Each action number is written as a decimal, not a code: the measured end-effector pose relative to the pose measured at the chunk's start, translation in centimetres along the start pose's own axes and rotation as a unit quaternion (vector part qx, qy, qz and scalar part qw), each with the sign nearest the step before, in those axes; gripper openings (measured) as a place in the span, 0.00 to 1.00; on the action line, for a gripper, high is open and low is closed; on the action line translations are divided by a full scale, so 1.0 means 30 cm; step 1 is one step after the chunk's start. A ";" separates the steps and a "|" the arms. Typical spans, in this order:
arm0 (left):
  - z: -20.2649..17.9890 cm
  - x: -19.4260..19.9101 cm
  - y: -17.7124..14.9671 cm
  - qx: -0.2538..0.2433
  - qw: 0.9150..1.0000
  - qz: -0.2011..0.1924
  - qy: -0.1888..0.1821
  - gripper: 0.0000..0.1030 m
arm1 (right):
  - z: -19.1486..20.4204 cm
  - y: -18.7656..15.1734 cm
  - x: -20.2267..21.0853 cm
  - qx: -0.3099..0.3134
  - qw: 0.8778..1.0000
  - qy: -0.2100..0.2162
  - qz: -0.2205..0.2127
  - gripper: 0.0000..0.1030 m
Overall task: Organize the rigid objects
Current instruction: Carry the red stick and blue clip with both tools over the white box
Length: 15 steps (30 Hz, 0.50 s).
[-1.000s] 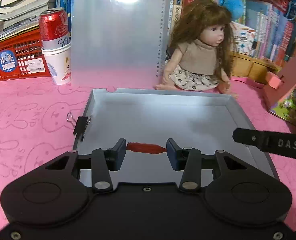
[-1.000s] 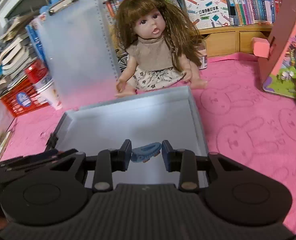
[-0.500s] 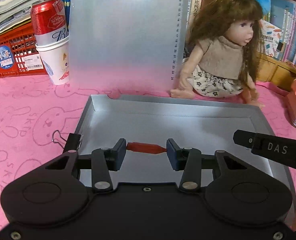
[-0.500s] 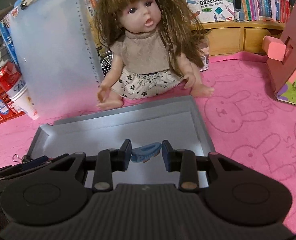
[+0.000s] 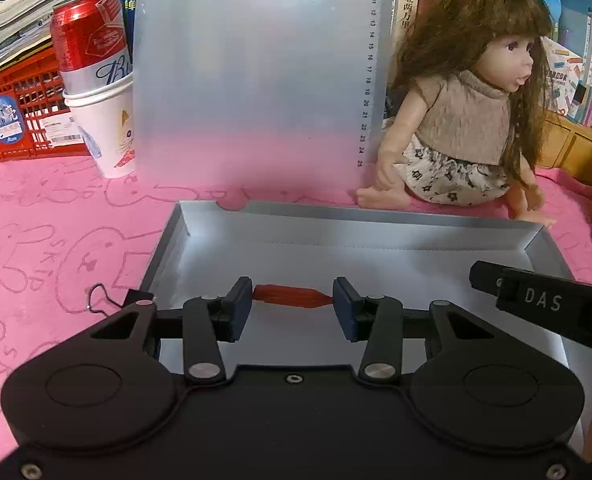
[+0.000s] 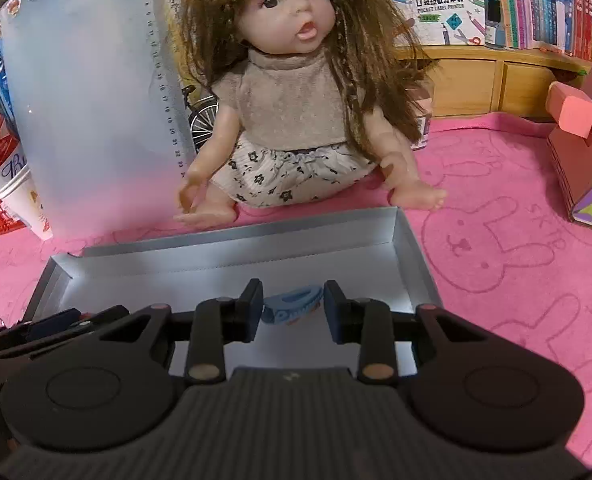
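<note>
A small red piece (image 5: 291,295) is clamped end to end in the left tool (image 5: 292,300), above the grey tray (image 5: 376,216). A blue piece (image 6: 293,305) is pinched in the right tool (image 6: 293,308), over the same tray. If released from too high, either piece could be bounced over the low rim onto the pink worktop (image 6: 516,248).

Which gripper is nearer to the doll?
Right. The right gripper is over the tray's end just in front of the doll; the left gripper is toward the end farther from it.
</note>
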<state>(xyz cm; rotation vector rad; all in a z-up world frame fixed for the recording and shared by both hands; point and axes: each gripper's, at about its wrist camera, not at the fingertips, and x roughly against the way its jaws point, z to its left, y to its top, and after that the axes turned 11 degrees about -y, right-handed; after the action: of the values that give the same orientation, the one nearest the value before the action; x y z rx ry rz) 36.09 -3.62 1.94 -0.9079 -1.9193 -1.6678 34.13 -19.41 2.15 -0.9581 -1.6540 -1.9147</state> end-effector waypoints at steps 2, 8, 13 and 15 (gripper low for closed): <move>-0.004 -0.005 0.003 0.000 1.000 0.000 -0.002 0.41 | 0.001 0.001 -0.003 0.000 1.000 -0.001 -0.002 0.37; -0.006 -0.026 -0.001 0.002 1.000 0.002 0.000 0.41 | 0.010 0.007 -0.013 0.003 1.000 -0.005 -0.003 0.37; -0.017 -0.031 -0.011 -0.012 1.000 -0.003 0.007 0.41 | 0.009 0.004 -0.028 0.002 1.000 -0.007 0.001 0.37; -0.016 -0.031 -0.010 -0.011 1.000 -0.003 0.007 0.41 | 0.010 0.003 -0.027 0.004 1.000 -0.008 -0.001 0.37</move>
<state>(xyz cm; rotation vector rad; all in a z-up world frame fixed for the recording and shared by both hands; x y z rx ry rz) 36.48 -4.29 1.17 -0.8967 -1.9005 -1.6969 34.82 -19.22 1.63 -0.9717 -1.6717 -1.9049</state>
